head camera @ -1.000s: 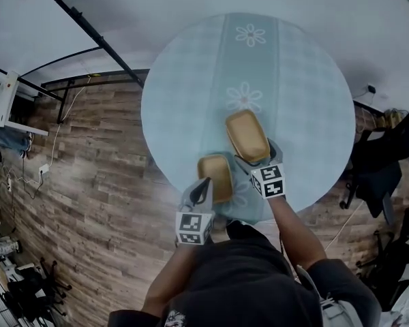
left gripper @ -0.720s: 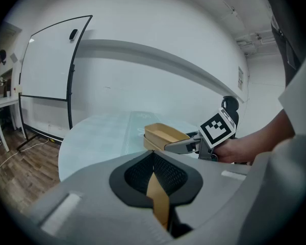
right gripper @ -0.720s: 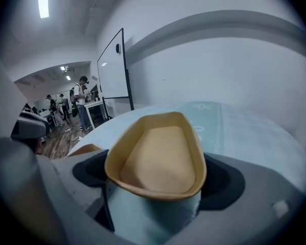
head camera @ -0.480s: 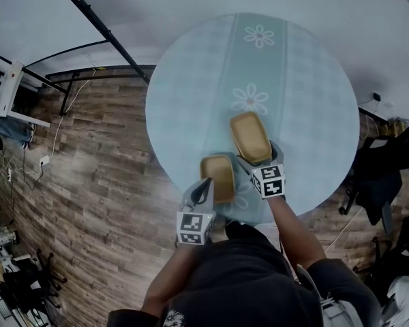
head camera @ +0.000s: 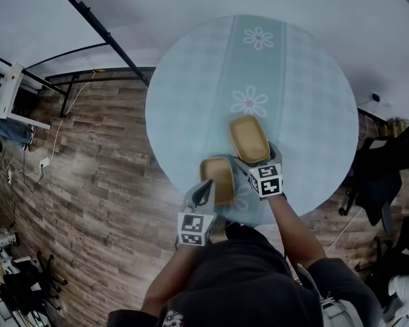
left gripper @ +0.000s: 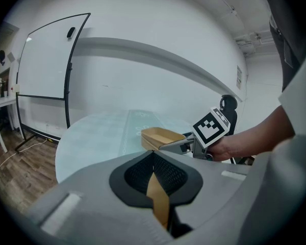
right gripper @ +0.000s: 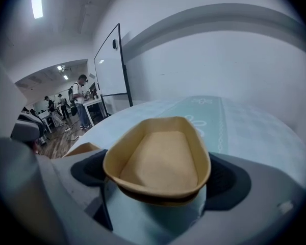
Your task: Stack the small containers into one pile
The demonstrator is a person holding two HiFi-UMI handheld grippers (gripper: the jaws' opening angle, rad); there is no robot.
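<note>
Hardly anything has moved: the right gripper (head camera: 257,161) still clasps the far container (head camera: 249,138), and the left gripper (head camera: 206,184) pinches the wall of the near container (head camera: 217,176), both at the table's (head camera: 307,80) near side. The next move probably calls for nesting one in the other.

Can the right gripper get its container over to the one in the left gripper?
Probably yes. The right gripper holds the farther container close beside the nearer container in the left gripper, and nothing stands between them.

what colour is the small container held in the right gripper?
Plain tan brown: the small boat-shaped paper container shows best in the right gripper view.
</note>
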